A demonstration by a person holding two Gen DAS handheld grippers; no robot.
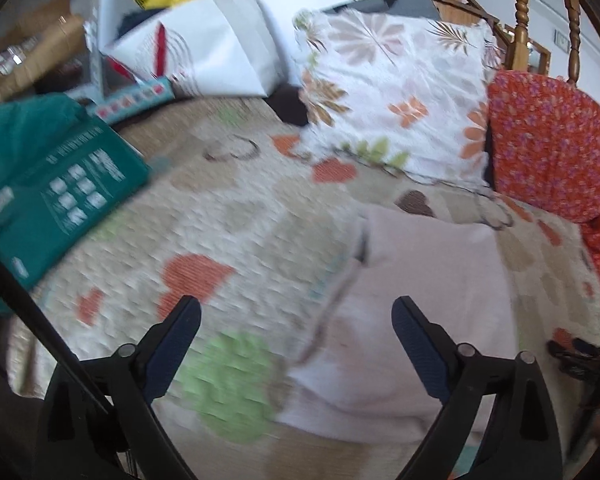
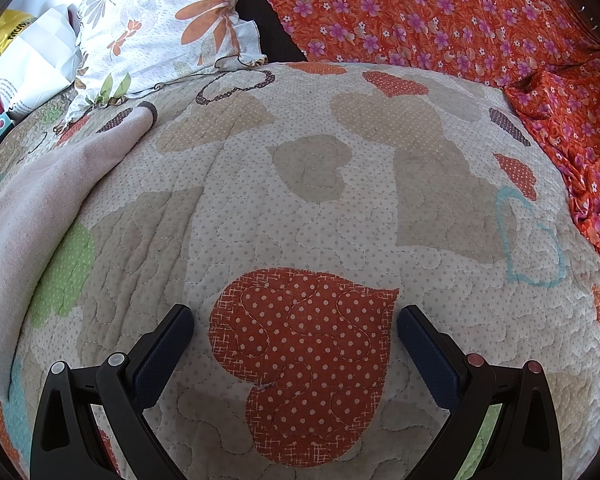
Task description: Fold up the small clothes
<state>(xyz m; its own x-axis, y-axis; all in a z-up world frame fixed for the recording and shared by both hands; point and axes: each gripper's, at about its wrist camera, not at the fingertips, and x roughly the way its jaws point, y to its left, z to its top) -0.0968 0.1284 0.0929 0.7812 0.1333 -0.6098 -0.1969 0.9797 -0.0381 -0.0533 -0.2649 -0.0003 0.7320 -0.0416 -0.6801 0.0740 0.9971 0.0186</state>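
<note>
Both tools, left tool (image 1: 296, 318) and right tool (image 2: 294, 326), hang spread and empty; next, pinch the pink garment's (image 1: 420, 300) edge on the bed (image 2: 320, 184).

A heart-patterned quilt (image 2: 320, 200) carries a pale pink garment (image 1: 420, 280) and floral pillow (image 1: 392, 92).

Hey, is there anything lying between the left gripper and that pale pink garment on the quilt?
Nothing visible. The left gripper is open just above the quilt, and the pale pink garment lies flat right ahead, partly between its fingers. The green box and floral pillow sit well off to the side and behind.
</note>
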